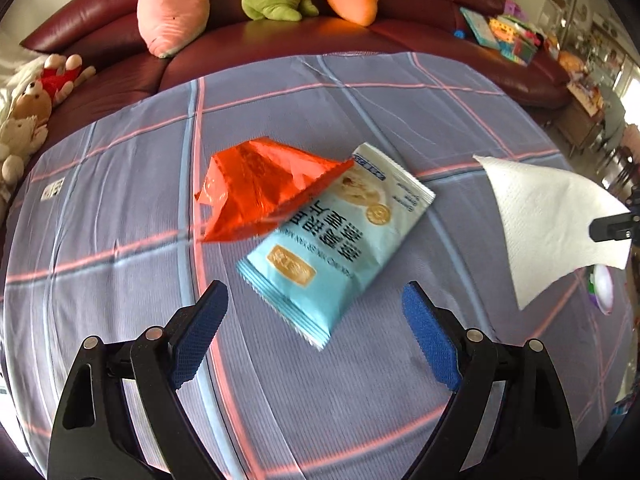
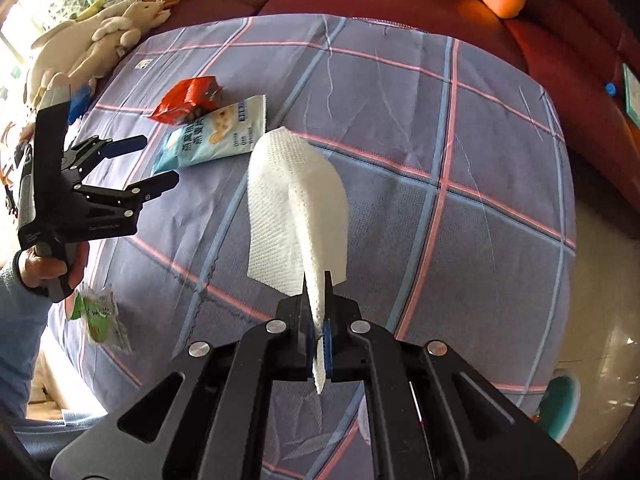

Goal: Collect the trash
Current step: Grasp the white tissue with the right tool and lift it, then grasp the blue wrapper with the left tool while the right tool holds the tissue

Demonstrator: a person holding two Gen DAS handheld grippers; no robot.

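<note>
My right gripper [image 2: 318,312] has its jaws pinched on a white paper towel [image 2: 294,204], lifted clear above the checked tablecloth [image 2: 480,152]. My left gripper [image 1: 316,312] hangs with jaws spread wide, just short of the light-blue snack packet [image 1: 340,240] mid-cloth. An orange wrapper [image 1: 260,188] overlaps that packet's far end. A green packet [image 2: 100,316] lies at the cloth's left edge.

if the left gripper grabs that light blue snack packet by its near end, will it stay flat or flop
The light blue snack packet looks flat and thin, so it probably weighs little and will likely droop from a grip on one end. Its film looks glossy, so it may slide unless pinched at the crimped seal. The orange wrapper overlaps its far end and could get dragged along.
</note>
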